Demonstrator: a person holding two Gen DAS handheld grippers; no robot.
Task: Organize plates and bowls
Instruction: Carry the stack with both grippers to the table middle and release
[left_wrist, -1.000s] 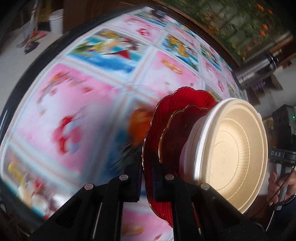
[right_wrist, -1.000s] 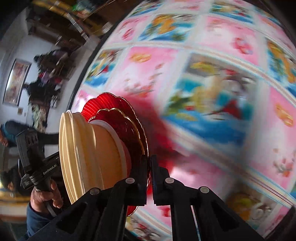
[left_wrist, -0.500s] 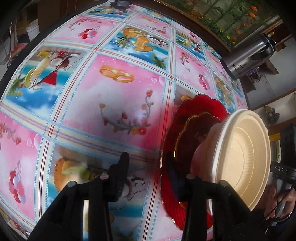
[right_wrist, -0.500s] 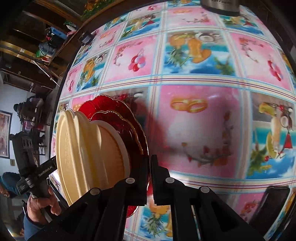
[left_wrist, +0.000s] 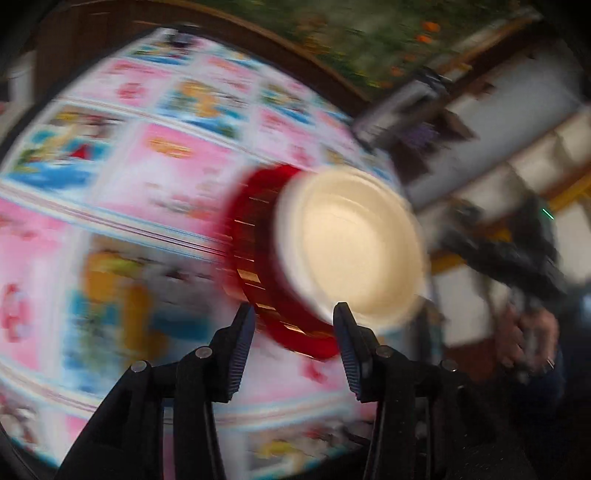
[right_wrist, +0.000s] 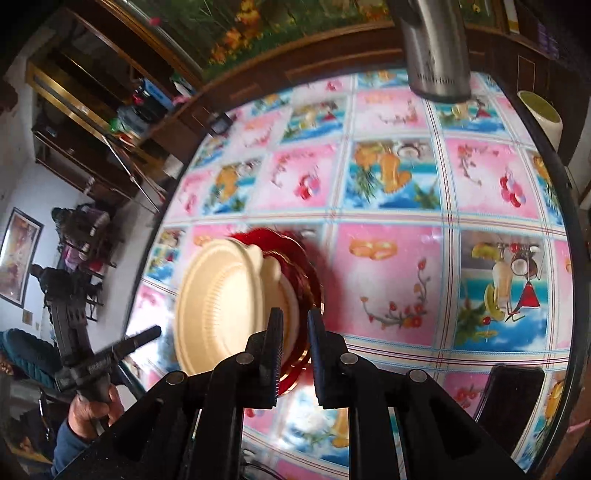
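Right wrist view: stack (right_wrist: 236, 306) of cream bowls on red plates sits on table (right_wrist: 388, 266), left of centre; right gripper (right_wrist: 295, 354) just opening, left gripper (left_wrist: 293, 349) apart, both empty; light, slippery, tippy; grip opposite plate rims.
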